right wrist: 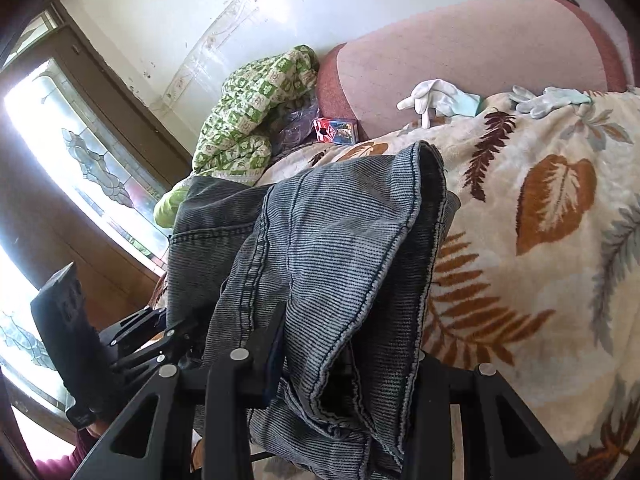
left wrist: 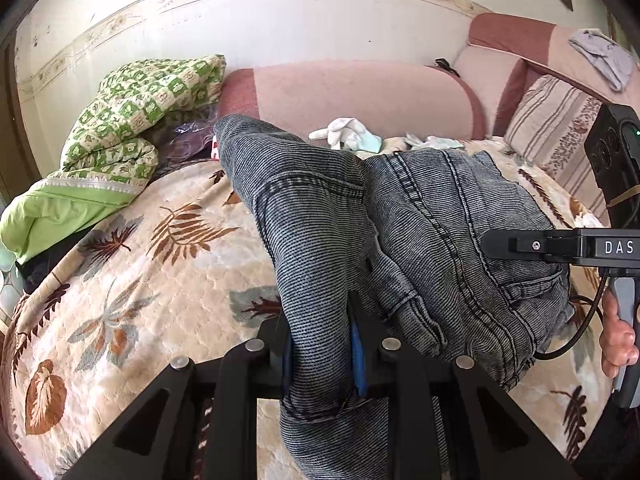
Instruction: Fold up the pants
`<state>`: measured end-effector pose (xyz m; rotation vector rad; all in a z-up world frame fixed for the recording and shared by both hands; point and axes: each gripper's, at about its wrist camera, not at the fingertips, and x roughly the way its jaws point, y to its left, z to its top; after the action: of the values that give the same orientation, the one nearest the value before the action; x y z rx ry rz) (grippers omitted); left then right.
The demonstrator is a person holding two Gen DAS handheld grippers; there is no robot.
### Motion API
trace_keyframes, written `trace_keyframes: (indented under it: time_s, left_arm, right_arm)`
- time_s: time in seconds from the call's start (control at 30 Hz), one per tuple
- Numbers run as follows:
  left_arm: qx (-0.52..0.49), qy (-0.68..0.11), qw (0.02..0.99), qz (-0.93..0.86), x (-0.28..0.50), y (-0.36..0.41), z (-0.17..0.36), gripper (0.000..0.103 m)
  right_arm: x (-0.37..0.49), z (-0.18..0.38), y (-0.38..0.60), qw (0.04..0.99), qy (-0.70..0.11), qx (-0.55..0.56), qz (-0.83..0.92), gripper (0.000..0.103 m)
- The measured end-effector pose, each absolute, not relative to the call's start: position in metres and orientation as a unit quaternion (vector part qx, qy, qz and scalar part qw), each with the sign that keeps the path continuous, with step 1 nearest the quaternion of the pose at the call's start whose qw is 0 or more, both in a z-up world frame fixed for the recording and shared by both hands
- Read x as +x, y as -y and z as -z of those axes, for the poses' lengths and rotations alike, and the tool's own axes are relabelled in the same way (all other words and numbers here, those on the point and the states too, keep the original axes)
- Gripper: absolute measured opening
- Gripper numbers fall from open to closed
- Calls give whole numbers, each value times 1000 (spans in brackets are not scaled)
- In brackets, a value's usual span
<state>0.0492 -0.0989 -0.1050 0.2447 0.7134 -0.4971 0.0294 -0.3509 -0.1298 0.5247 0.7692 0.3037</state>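
Jeans point(left wrist: 320, 208) hang bunched above the leaf-print blanket point(left wrist: 132, 280), lifted off the bed. Left claw point(left wrist: 322, 344) is clenched on one fold; right claw point(right wrist: 316, 360) grips another, beside the left.

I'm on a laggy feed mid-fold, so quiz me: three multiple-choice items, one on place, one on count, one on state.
1. Where is the green quilt?
A. Far left by the wall
B. On the striped cushion
C. Under the jeans

2. How many white gloves lie at the bed's far edge?
A. None
B. Two
C. Five

3. What is the left gripper doing?
A. Empty, wide open
B. Clamped on the jeans
C. Holding a glove

Key: 1 A, it is heaped beside the wall; 2 B, a pair shows; 3 B, denim sits between its pads.
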Motion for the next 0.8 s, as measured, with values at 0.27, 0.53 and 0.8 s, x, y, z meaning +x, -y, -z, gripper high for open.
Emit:
trace_keyframes:
  time_s: [0.27,0.53,0.8]
  left_arm:
    - [121,-377,891,222,80,105,135,24]
    - [122,-413,880,201,104,105,163,37]
    - [148,-394,893,161,96,97,156,64]
  right_arm:
    - [66,162,352,872,-389,265,-137,39]
    - [92,195,368,855,-397,309,-130,46]
    - [82,180,372,866,-409,277,-82,62]
